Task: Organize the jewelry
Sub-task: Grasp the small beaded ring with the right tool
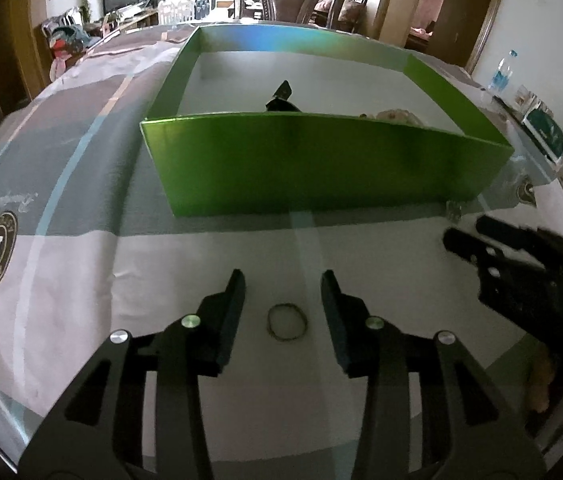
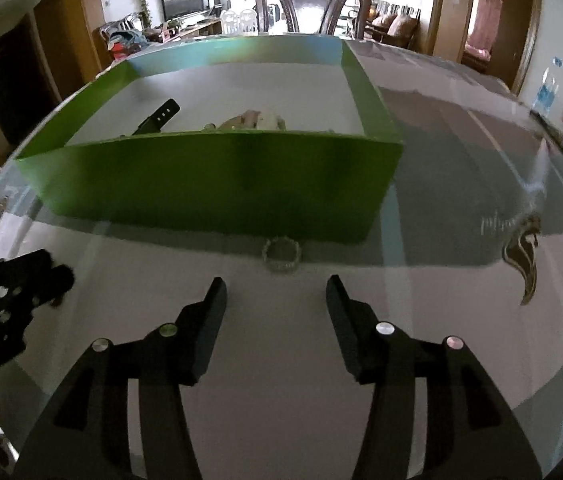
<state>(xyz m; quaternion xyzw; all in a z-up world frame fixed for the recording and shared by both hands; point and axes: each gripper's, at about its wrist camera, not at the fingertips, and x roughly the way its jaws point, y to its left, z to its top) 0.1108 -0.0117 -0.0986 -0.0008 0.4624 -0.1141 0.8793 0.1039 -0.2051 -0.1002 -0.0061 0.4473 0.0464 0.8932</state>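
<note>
While both hand-held grippers [image 1: 283, 280] [image 2: 277, 286] gape empty, the green box [image 1: 321, 168] holds a black strap [image 2: 157, 117] and pale beads [image 2: 257, 120].

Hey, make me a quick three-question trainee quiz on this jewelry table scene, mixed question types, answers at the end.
1. True or false: the thin ring lies between the left gripper fingers.
2. The beaded bracelet lies: A) inside the green box B) on the tablecloth against the box's near wall C) in the right gripper.
3. Fill in: the dark watch strap lies inside the ____.

Key: 1 true; 2 B; 3 green box.
</note>
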